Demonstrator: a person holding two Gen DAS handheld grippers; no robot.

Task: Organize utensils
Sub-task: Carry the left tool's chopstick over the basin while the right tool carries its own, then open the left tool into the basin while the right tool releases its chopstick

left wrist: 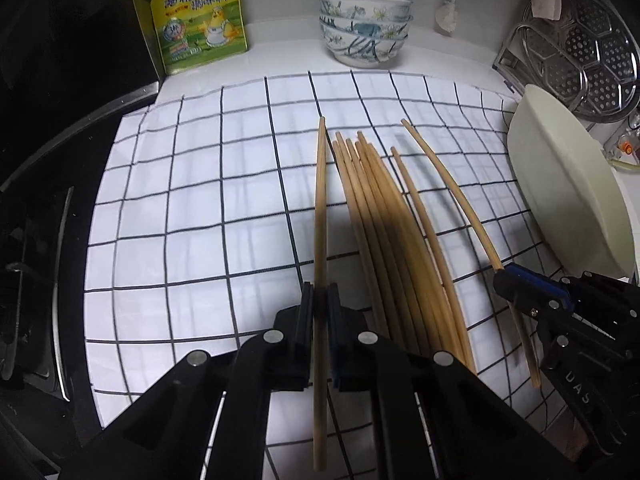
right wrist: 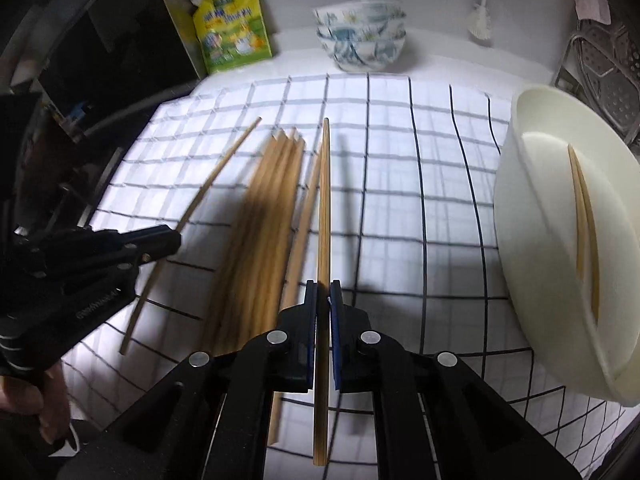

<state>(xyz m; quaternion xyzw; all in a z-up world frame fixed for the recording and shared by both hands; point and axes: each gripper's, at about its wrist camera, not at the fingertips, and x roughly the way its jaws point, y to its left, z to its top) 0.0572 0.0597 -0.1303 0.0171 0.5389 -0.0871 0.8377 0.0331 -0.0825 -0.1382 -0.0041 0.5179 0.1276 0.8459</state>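
Several bamboo chopsticks (left wrist: 384,220) lie in a loose bundle on a white checked cloth (left wrist: 180,200). My left gripper (left wrist: 320,292) is shut on a single chopstick (left wrist: 320,200) just left of the bundle. My right gripper (right wrist: 323,292) is shut on another chopstick (right wrist: 325,200) at the bundle's (right wrist: 272,200) right side. Each gripper shows in the other's view: the right gripper (left wrist: 504,280), the left gripper (right wrist: 172,240). A white oval tub (right wrist: 516,220) stands at the right with two chopsticks (right wrist: 584,232) inside it.
A stack of patterned bowls (left wrist: 364,28) and a yellow seasoning pouch (left wrist: 200,16) stand at the back. A metal steamer rack (left wrist: 592,52) leans behind the tub. A dark stove (left wrist: 40,240) borders the cloth on the left. A hand (right wrist: 44,408) grips the left tool.
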